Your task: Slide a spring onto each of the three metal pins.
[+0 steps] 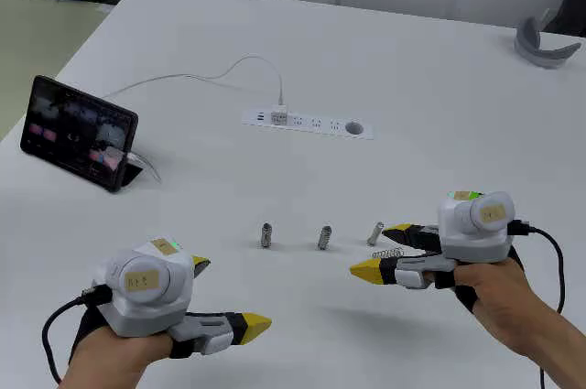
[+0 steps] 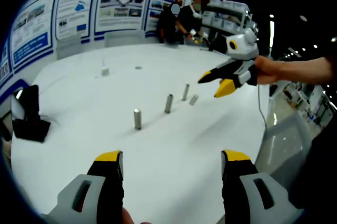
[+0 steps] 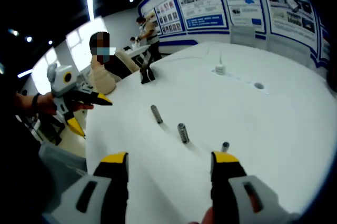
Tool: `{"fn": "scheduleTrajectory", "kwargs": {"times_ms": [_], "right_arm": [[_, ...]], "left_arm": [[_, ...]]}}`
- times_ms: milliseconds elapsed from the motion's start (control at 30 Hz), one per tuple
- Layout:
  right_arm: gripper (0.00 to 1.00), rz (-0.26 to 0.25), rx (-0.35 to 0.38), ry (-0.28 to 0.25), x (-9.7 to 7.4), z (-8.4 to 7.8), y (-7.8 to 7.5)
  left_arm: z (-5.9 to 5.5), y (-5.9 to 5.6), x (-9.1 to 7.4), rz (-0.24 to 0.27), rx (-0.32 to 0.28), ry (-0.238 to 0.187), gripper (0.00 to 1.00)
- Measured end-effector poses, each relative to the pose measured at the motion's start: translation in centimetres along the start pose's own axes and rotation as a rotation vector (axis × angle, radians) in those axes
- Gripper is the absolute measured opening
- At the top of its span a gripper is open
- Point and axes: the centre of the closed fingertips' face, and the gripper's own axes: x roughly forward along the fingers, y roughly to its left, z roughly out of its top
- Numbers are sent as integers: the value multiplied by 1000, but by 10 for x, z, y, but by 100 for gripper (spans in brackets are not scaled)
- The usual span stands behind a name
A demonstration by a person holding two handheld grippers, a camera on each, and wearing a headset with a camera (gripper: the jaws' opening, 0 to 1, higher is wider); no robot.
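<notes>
Three short metal pins stand in a row on the white table (image 1: 439, 114). The left pin (image 1: 266, 234) and middle pin (image 1: 324, 237) show spring coils around them. The right pin (image 1: 376, 232) looks bare and appears tilted. A loose spring (image 1: 387, 253) lies on the table just in front of it, also seen as a spring (image 2: 194, 99) beside the last pin. My right gripper (image 1: 383, 249) hovers open over that spring, with the bare pin (image 3: 225, 146) near its right finger. My left gripper (image 1: 226, 295) is open and holds nothing, nearer than the pins.
A tablet (image 1: 81, 133) stands on its holder at the left. A white power strip (image 1: 307, 122) with a cable lies beyond the pins. A grey curved object (image 1: 548, 46) rests at the far right. Chairs line the far table edge. People stand in the background.
</notes>
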Motion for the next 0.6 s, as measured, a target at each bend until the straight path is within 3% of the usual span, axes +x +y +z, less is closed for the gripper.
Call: {"fn": "scheduleTrajectory", "kwargs": {"times_ms": [233,600], "right_arm": [[68,-21,25,1,-10,-12,1],[72,-60,58,-37,-31,-16,2]], "left_arm": [[6,-3,6,-12,13,-2,78],[10,-7,11,-29,29,1,78]]}}
